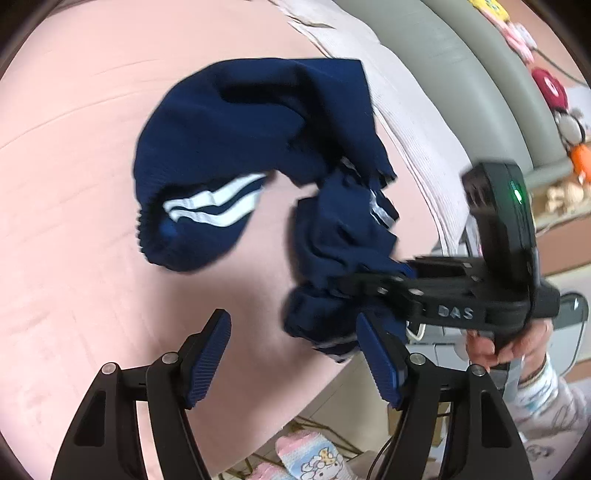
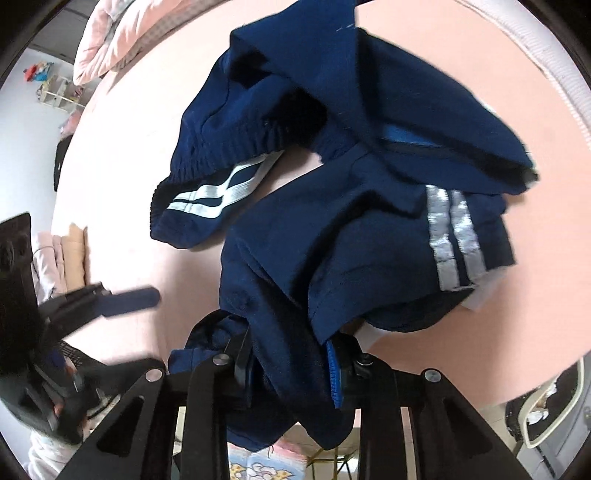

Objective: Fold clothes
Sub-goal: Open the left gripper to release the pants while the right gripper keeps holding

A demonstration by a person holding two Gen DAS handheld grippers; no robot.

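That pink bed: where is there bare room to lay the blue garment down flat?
The pink sheet lies bare left of the navy garment, and again between its striped cuff and the open left tool. It is crowded to the right, where the right tool grips bunched cloth beside the white ribbed blanket.

A bedroom in a home, seen from just above a bed.

Below the left gripper (image 1: 293,354) spreads a pink bedsheet (image 1: 74,184). Beyond it, to its right, a grey padded headboard (image 1: 461,74) carries soft toys (image 1: 550,88). To the far upper left of the right gripper (image 2: 291,363) lie a bunched pink quilt (image 2: 110,33) and a small shelf of toys (image 2: 59,92) against a white wall. Folded clothes (image 2: 70,258) sit to its left.
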